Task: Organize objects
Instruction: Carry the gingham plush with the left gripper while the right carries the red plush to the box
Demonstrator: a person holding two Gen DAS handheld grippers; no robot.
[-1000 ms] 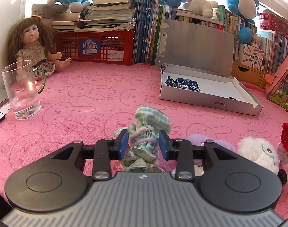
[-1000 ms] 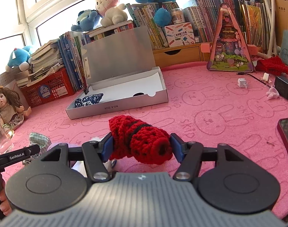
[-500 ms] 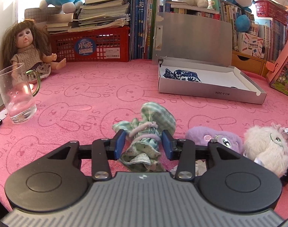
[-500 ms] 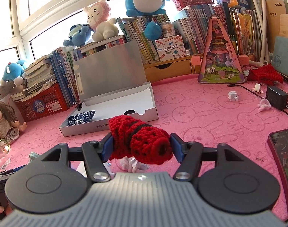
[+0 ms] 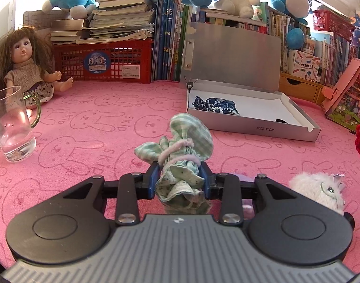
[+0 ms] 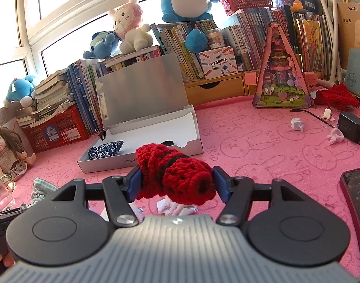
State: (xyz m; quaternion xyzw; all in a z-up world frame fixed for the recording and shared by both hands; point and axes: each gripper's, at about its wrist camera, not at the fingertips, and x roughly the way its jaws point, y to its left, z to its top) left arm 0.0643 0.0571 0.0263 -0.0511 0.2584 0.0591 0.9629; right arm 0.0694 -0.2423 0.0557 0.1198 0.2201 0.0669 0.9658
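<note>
Doll clothes are in both grips: the left hand-held gripper point(image 5: 180, 176) has just closed on a green checked doll dress point(image 5: 180, 151), the right hand-held gripper point(image 6: 176, 179) clamps a red crocheted garment point(image 6: 177, 172). Next, likely carry both to the open grey box point(image 5: 262, 129) beyond.

A fuzzy pink towel cloth stamped with rabbits point(image 5: 90, 127) is covering the table; the green checked cotton doll dress point(image 5: 184, 155) is looking soft and crumpled, the chunky red knitted wool piece point(image 6: 177, 174) coarse, the clear glass mug point(image 5: 12, 127) glossy, the open grey cardboard box point(image 5: 269, 129) matt
</note>
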